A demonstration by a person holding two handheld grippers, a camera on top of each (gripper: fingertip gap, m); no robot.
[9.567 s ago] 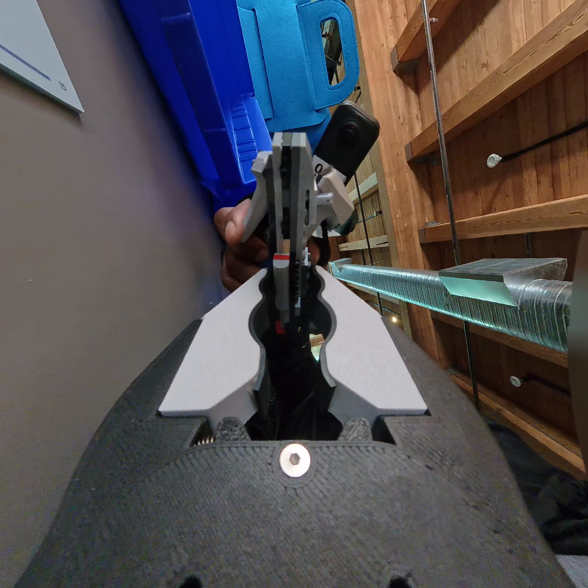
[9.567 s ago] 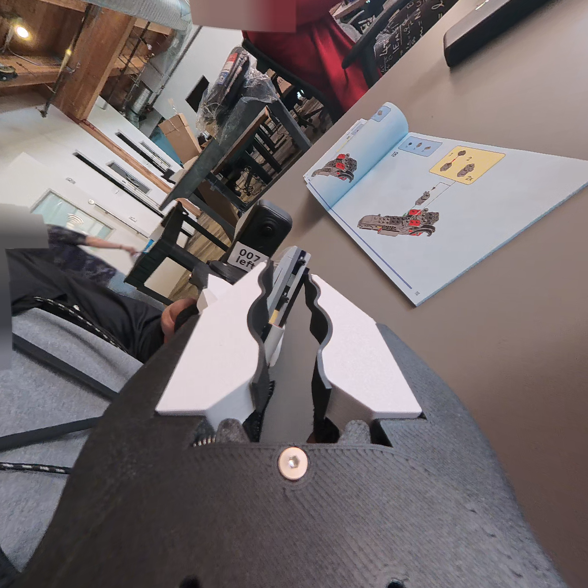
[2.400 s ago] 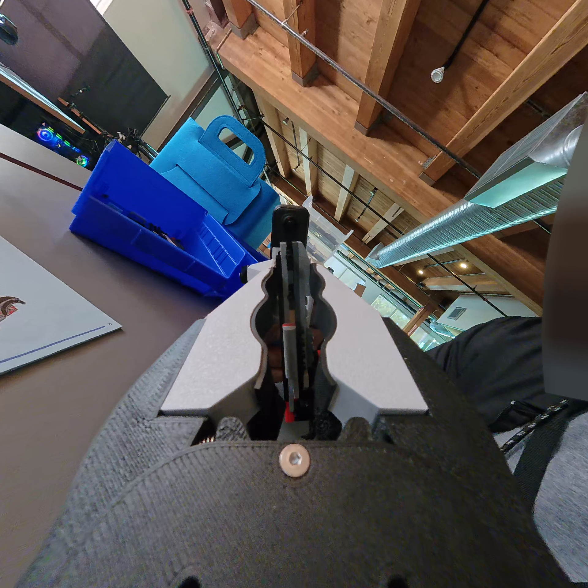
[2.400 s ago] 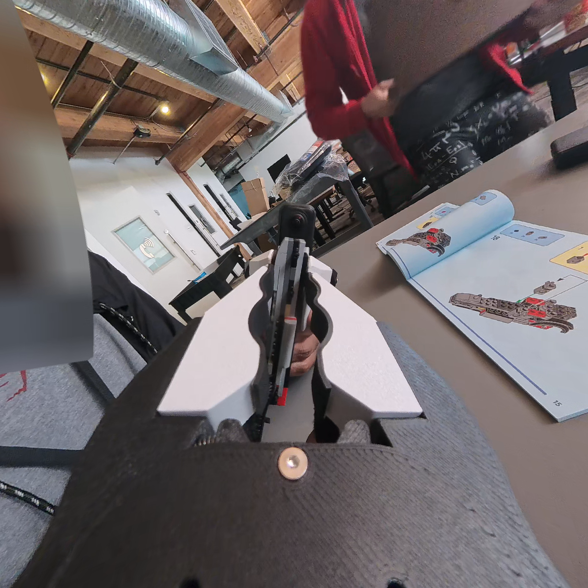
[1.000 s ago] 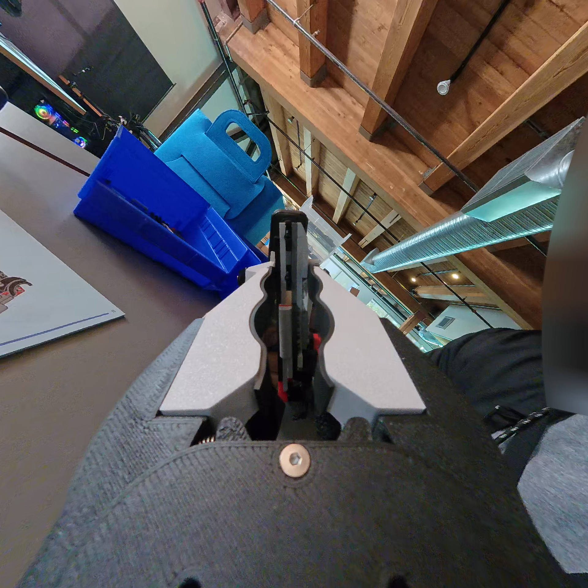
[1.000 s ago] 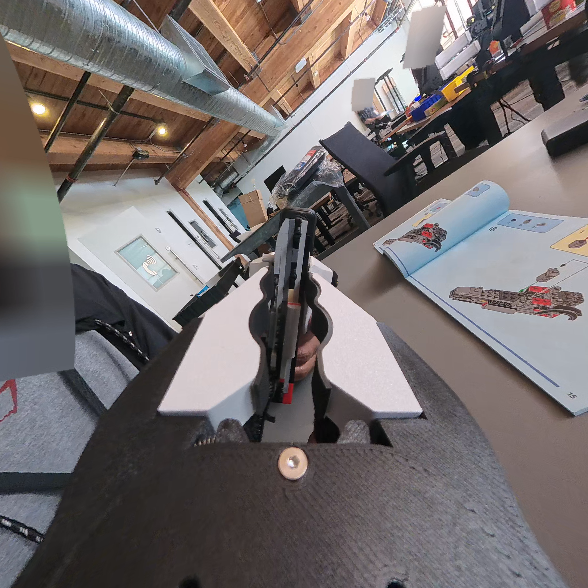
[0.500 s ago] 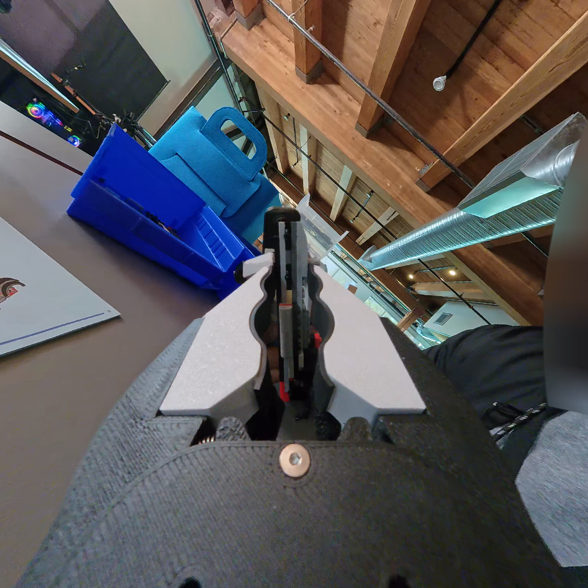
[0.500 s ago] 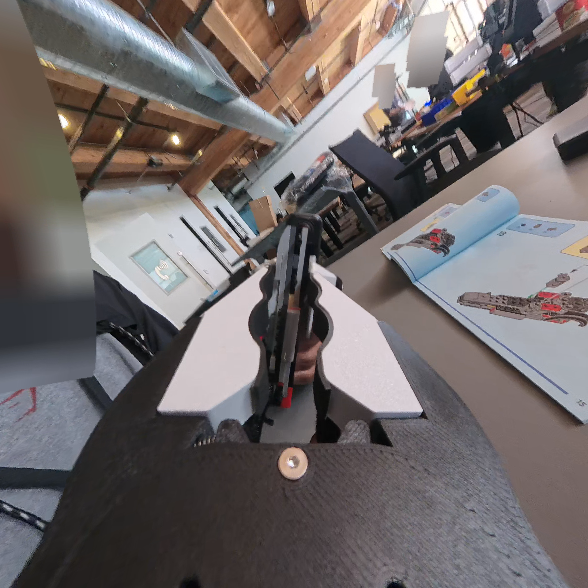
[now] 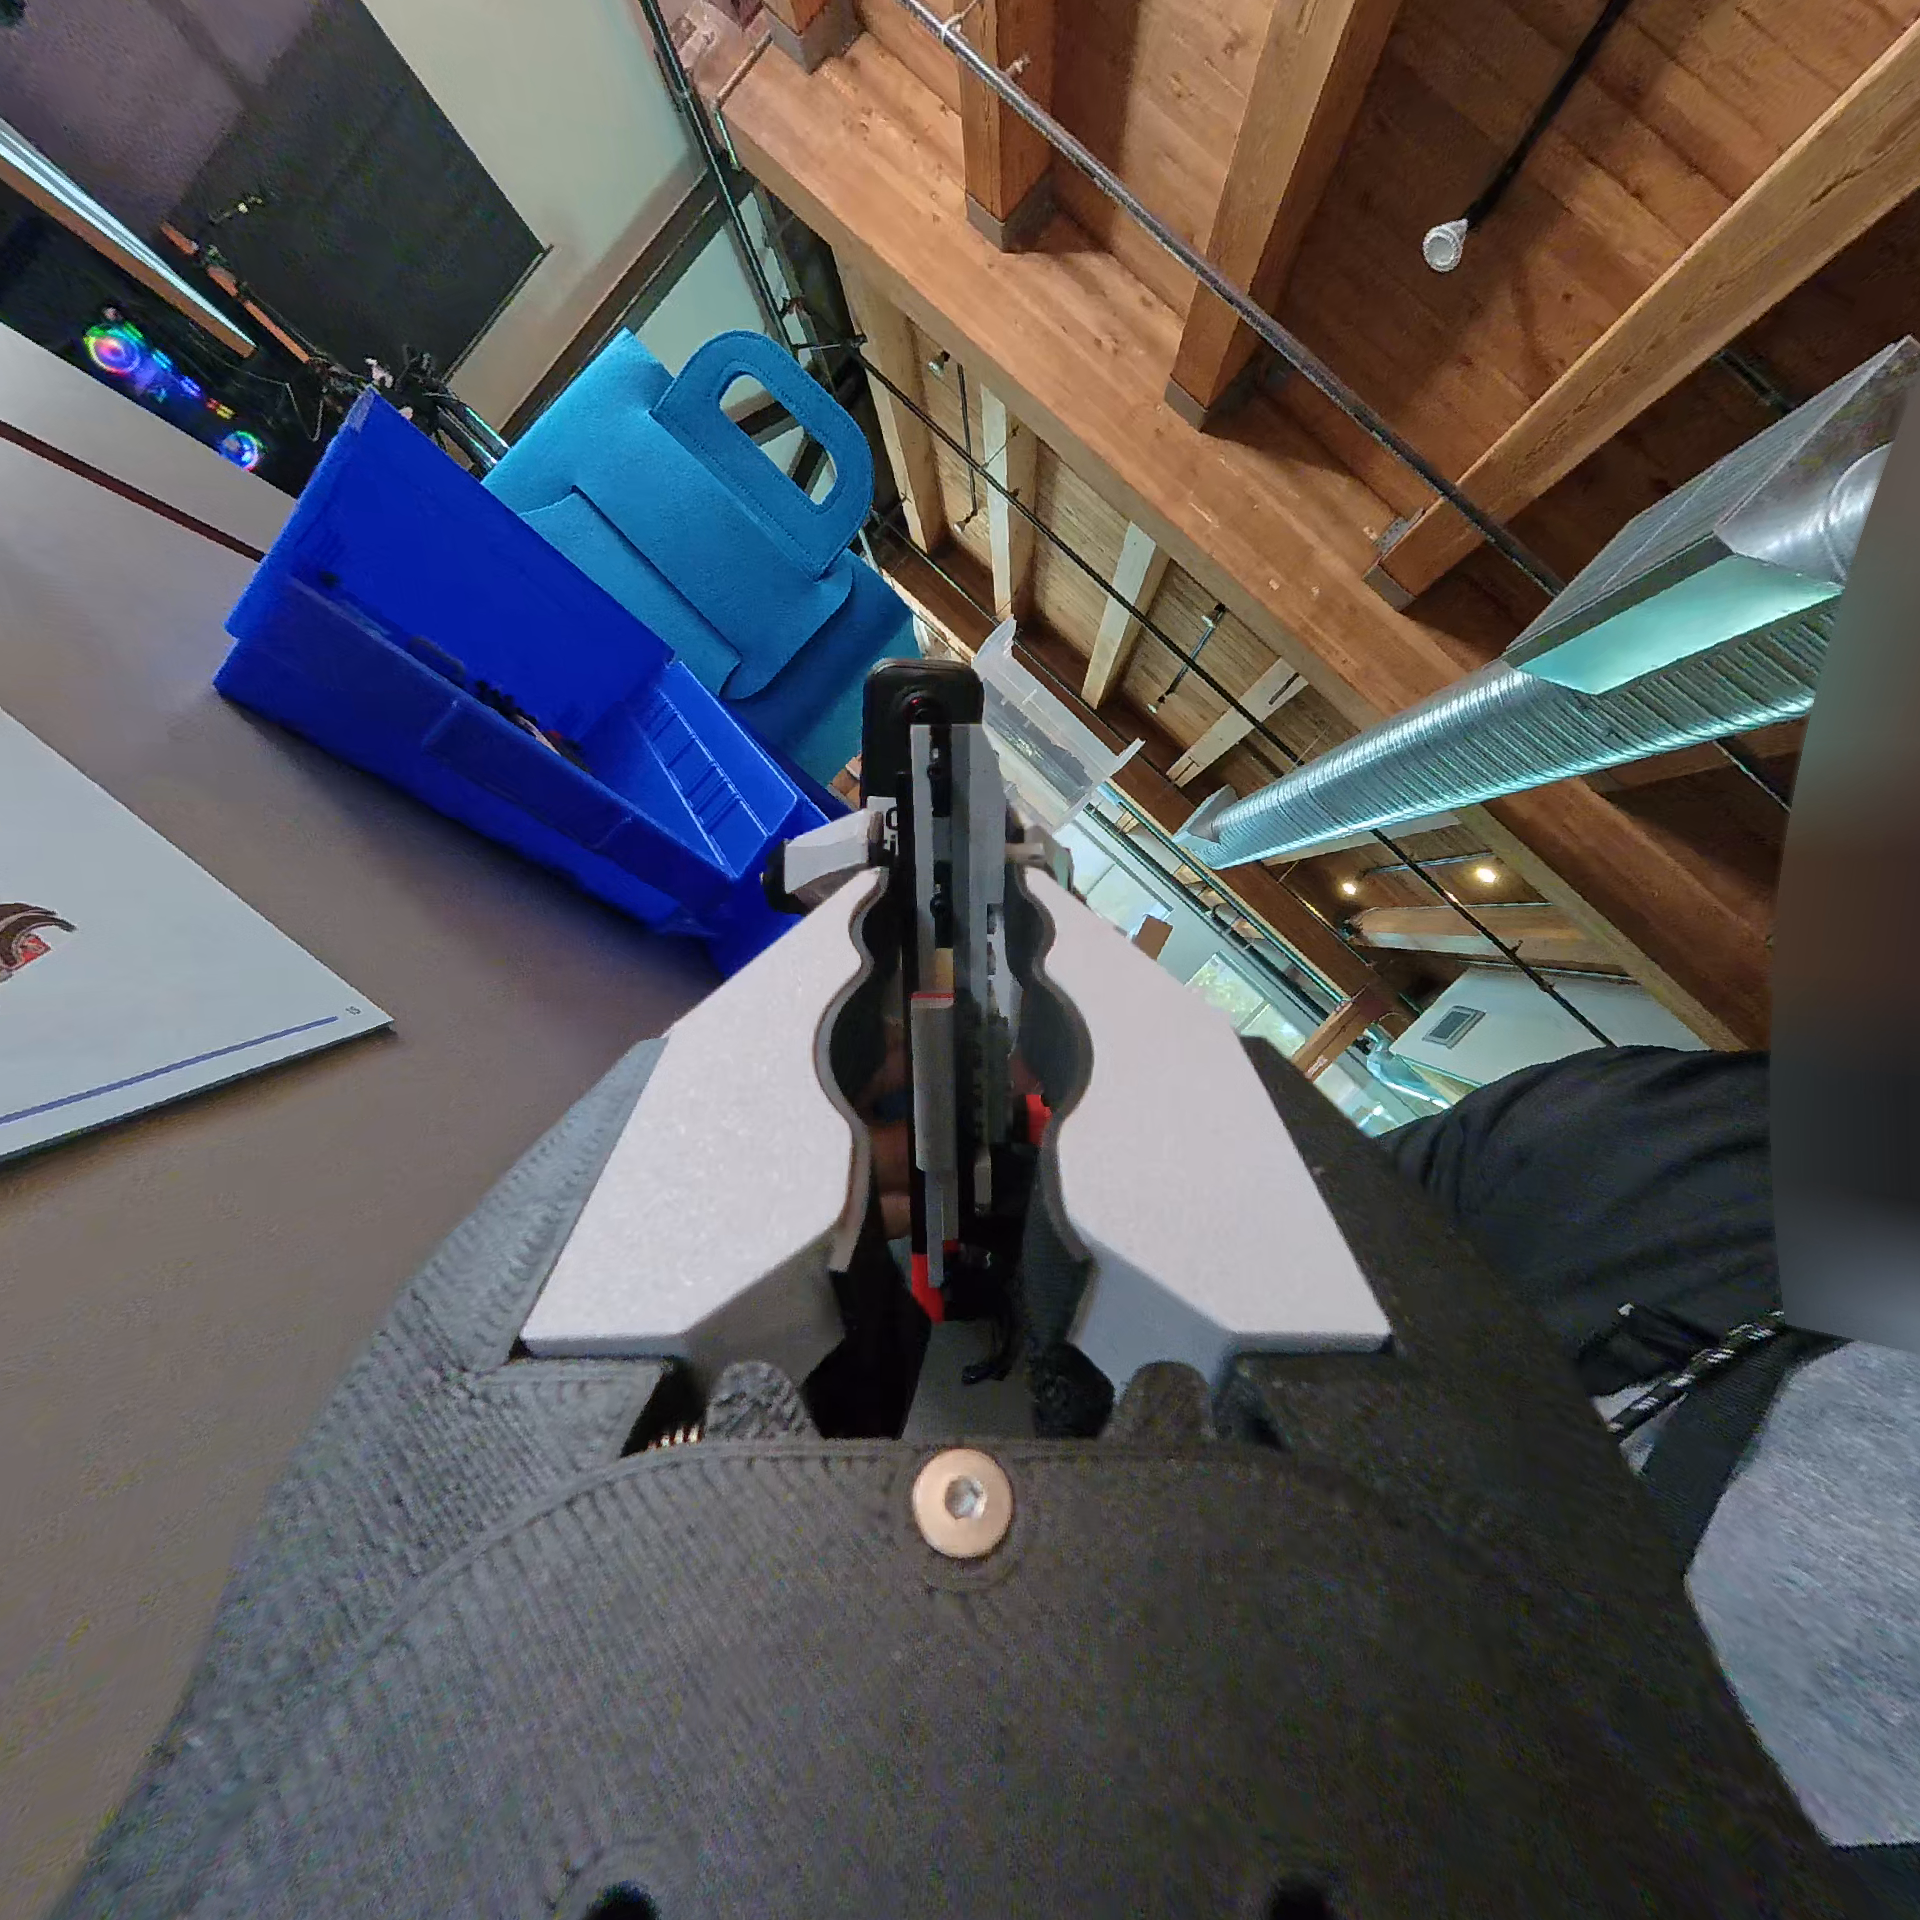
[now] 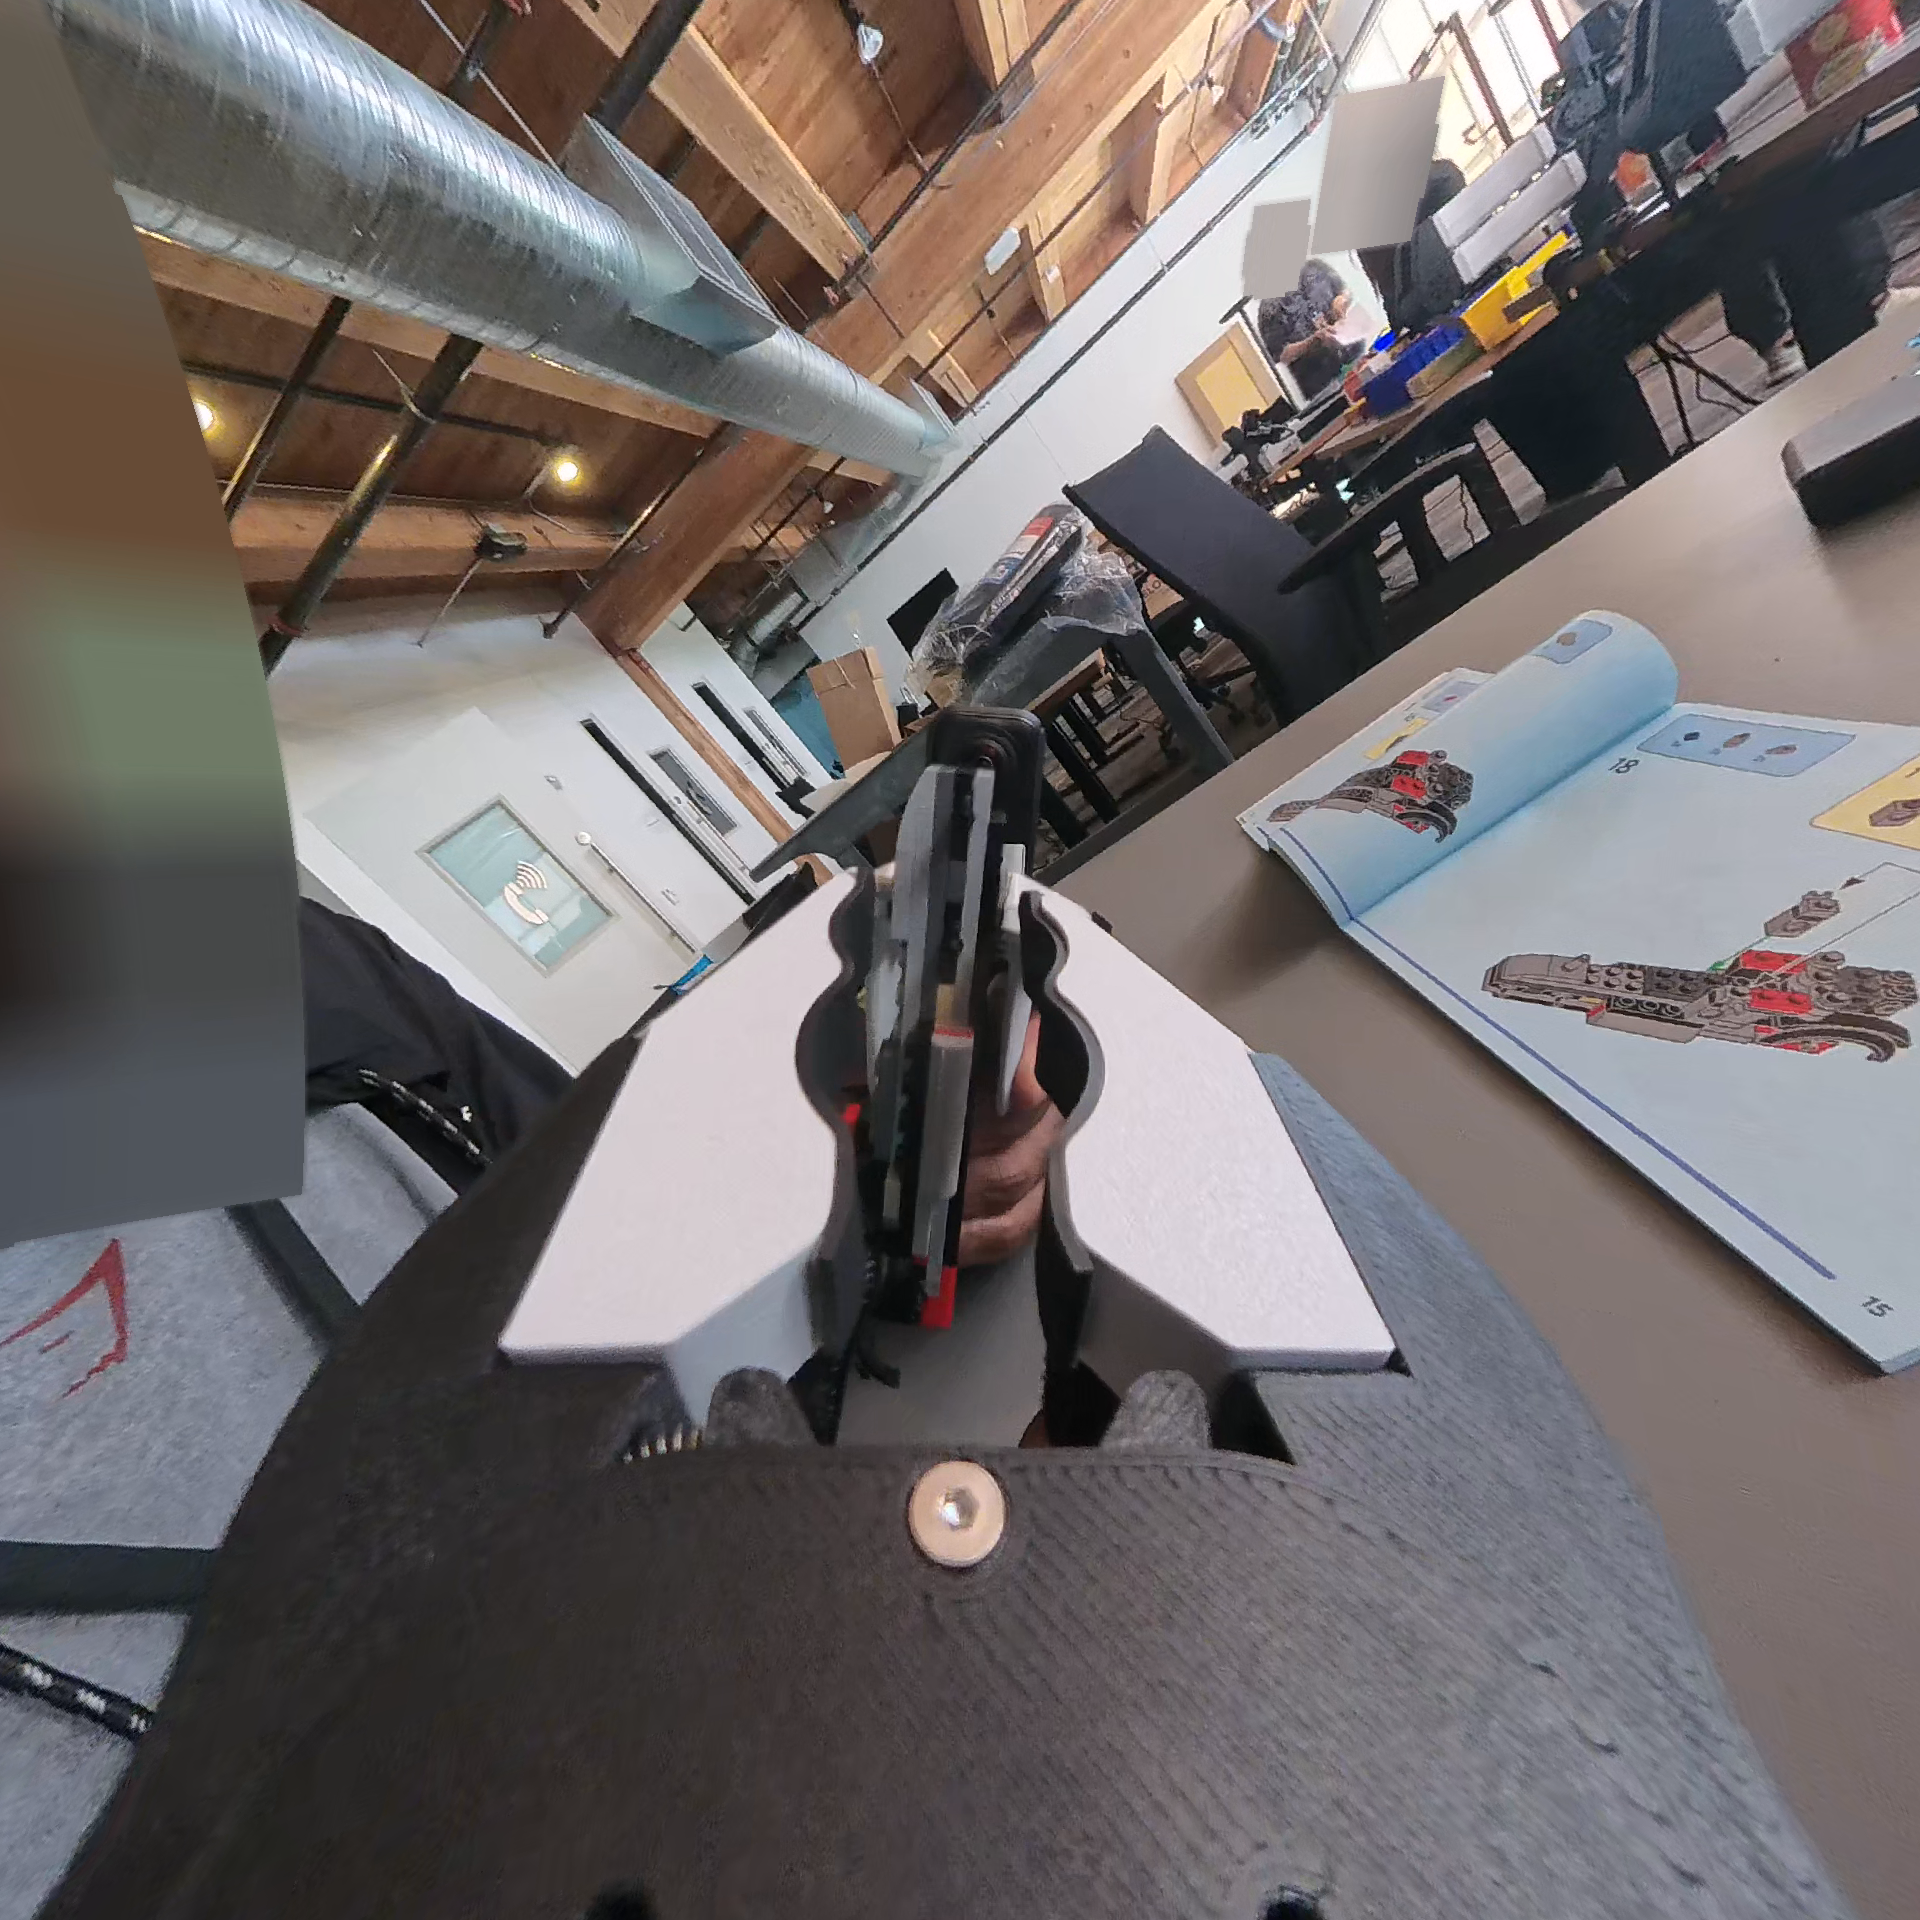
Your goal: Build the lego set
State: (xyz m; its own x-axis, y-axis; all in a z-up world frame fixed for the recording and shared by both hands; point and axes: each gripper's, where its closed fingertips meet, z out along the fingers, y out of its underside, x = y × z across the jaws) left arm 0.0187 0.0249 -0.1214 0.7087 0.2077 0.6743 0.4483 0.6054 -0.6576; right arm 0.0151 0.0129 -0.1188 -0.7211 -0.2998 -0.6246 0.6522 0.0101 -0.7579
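Observation:
A slim grey, black and red lego model (image 9: 975,821) is seen edge-on, held in the air between my two grippers, which face each other. My left gripper (image 9: 945,894) is shut on one end of it. My right gripper (image 10: 940,894) is shut on the other end of the model (image 10: 930,842). Each view shows the other gripper's camera and white fingers (image 9: 826,862) just beyond the model. A hand (image 10: 1003,1164) shows behind it. The open instruction booklet (image 10: 1662,987) lies on the brown table (image 10: 1558,582) and also shows in the left wrist view (image 9: 125,987).
A blue parts bin (image 9: 468,644) stands on the table with a blue felt bag (image 9: 707,520) behind it. A black flat object (image 10: 1860,457) lies at the table's far edge. The holder's dark sleeve and grey top are close by. Desks and chairs stand beyond.
Both grippers have turned from a sideways tilt to nearly level while holding the model between them. In the last second they only tilted slightly. The person in red has left the right view.

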